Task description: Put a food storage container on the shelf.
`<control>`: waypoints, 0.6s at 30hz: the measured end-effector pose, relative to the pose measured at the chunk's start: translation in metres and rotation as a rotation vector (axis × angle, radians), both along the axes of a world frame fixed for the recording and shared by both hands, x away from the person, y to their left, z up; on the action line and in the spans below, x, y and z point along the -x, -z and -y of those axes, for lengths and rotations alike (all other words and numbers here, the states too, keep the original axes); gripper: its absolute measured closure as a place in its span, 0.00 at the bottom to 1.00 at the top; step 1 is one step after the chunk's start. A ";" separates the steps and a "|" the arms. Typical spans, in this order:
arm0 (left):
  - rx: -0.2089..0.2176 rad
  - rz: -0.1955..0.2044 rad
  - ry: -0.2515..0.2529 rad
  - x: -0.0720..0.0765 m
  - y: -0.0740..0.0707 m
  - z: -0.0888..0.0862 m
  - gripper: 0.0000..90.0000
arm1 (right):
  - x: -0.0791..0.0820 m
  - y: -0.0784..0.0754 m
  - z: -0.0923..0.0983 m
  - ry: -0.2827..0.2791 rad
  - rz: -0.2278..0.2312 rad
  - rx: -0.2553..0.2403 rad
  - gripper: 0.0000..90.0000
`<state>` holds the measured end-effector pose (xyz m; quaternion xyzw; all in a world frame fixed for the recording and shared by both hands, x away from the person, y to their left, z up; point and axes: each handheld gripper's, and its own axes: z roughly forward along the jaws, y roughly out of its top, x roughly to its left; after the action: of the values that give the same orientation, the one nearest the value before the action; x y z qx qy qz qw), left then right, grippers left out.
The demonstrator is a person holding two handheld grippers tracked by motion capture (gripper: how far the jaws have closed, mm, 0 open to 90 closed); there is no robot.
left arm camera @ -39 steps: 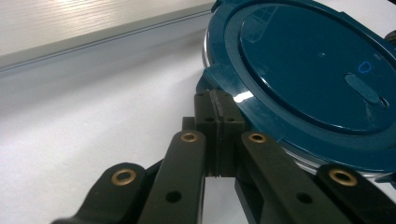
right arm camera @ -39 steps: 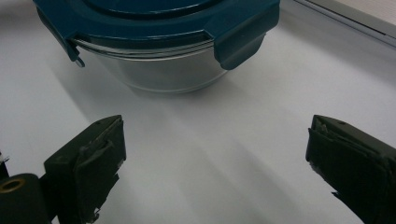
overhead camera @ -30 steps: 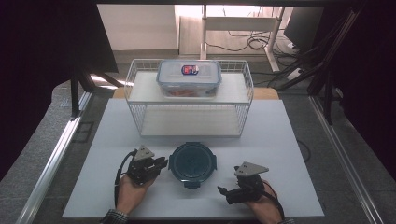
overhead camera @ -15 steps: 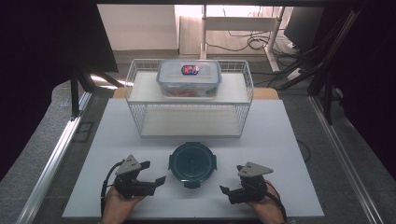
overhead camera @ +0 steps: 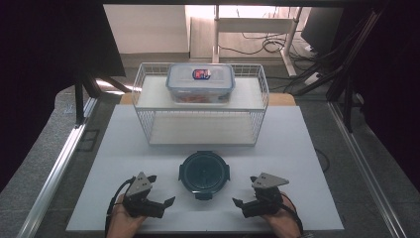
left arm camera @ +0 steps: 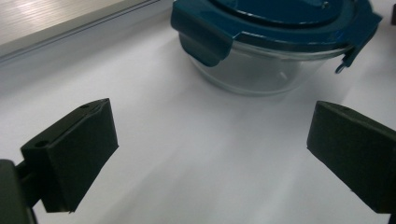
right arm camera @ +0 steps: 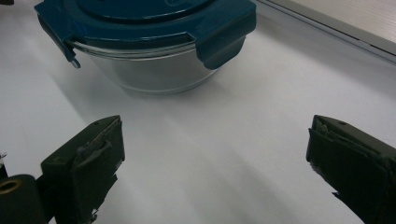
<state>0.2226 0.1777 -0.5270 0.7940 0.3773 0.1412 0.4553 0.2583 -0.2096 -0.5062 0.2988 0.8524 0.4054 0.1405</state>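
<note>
Round glass container (overhead camera: 204,172) with a teal clip-on lid (left arm camera: 280,18) sits at the near middle of the white table (overhead camera: 297,148), between the two grippers and in front of the wire rack (overhead camera: 200,106), whose upper shelf carries a rectangular lidded box (overhead camera: 200,83). Step in hand, as judged: getting set to take the container from both sides. Best done by bringing each gripper in level with the glass wall, under the lid rim and clear of the lid's side clips (right arm camera: 219,44), so both sides meet it at the same height; glass is smooth, so a square, even hold matters. Left gripper (overhead camera: 159,201): jaws have just been opening and stand wide apart, nothing between them, bare table beneath; container lies ahead, near but not touched. Right gripper (overhead camera: 245,206): jaws likewise spread wide, empty, pointing at the container from the other side, apart from it. Both hands rest low at the near table edge.
</note>
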 end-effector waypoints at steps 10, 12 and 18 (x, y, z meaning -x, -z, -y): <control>-0.016 -0.046 0.005 -0.006 -0.002 0.003 0.03 | -0.006 -0.001 0.004 0.040 -0.022 -0.024 0.02; 0.002 -0.060 0.010 -0.009 -0.005 0.004 0.03 | -0.008 -0.003 0.003 0.039 -0.033 -0.041 0.02; 0.003 -0.079 0.021 -0.020 -0.015 0.009 0.03 | -0.017 -0.019 -0.005 0.024 -0.089 -0.093 0.00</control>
<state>0.2430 0.1683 -0.5120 0.8020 0.3871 0.1042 0.4428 0.2751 -0.2045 -0.4876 0.3332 0.8343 0.4292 0.0933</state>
